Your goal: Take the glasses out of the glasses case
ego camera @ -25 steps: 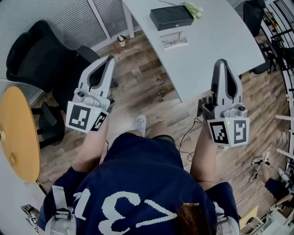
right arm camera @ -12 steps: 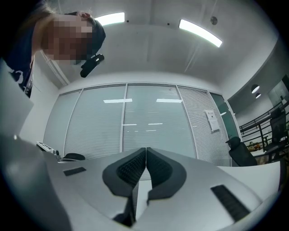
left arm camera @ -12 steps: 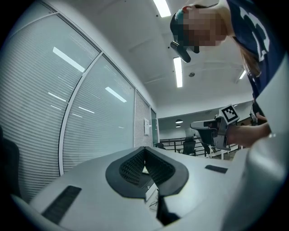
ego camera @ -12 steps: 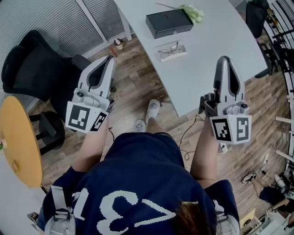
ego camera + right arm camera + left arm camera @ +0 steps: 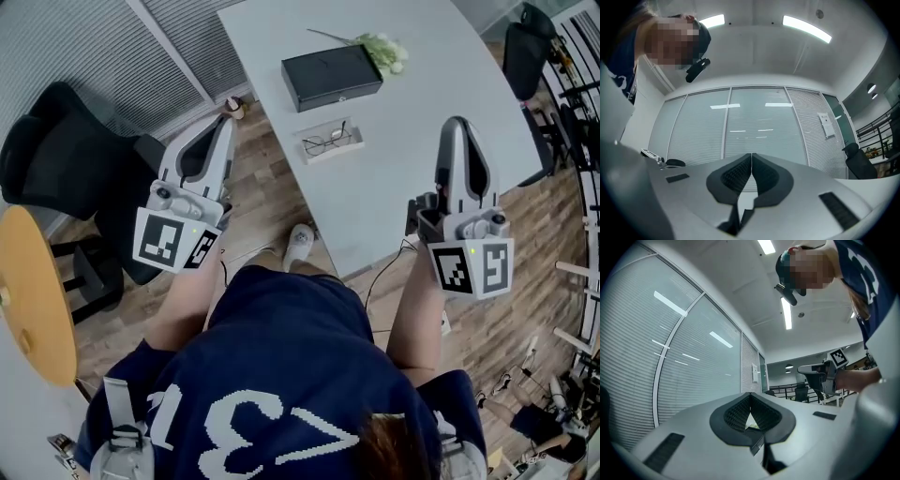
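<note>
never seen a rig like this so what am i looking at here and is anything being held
A person holds a two-jaw gripper in each hand: the left gripper and the right gripper. One picture is from a camera on the person's head, looking down. The other two are from cameras riding on each gripper, looking along its jaws; both pairs of jaws are shut on nothing. On the white table lie a black case, glasses on a small white tray, and some flowers. Nothing is held.
</note>
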The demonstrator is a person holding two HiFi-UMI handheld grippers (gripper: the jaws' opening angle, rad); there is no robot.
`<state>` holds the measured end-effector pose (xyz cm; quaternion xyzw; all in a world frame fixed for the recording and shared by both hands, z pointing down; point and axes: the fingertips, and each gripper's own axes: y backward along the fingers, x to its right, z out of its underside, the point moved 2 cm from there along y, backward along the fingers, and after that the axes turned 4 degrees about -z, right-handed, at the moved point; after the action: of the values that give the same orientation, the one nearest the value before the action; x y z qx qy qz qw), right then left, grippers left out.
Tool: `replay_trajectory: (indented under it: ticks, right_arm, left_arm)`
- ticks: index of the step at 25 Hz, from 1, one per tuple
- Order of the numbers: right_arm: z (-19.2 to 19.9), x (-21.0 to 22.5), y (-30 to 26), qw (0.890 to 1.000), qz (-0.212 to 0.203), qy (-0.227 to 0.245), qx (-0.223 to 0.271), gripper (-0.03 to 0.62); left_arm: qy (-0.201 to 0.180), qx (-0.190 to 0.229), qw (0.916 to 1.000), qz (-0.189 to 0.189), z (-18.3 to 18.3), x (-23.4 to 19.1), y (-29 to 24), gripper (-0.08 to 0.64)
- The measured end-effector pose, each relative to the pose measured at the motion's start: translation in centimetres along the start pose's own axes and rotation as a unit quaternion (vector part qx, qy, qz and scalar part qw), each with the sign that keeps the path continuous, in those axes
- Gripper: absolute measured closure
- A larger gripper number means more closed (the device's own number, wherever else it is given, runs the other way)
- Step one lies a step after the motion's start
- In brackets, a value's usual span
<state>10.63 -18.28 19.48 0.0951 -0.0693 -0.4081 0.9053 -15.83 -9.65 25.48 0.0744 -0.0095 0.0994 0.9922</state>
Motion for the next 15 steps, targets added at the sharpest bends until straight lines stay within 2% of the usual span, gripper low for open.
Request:
replay_trajectory:
  ticks: [8, 15]
  right_arm:
    - [2.6, 2.1, -1.2, 1.000, 0.001, -0.008, -0.023, 0.566]
    - [5.4, 2.2, -3.6, 0.997, -0.016, 0.001, -0.080, 0.565]
  left_arm:
    - [0.013, -0.012, 0.9997, 0.019, 2.2, 0.7, -3.7, 0.546]
    - [0.023, -0.017, 0.9981, 0.055, 3.8, -0.4, -7.4, 0.546]
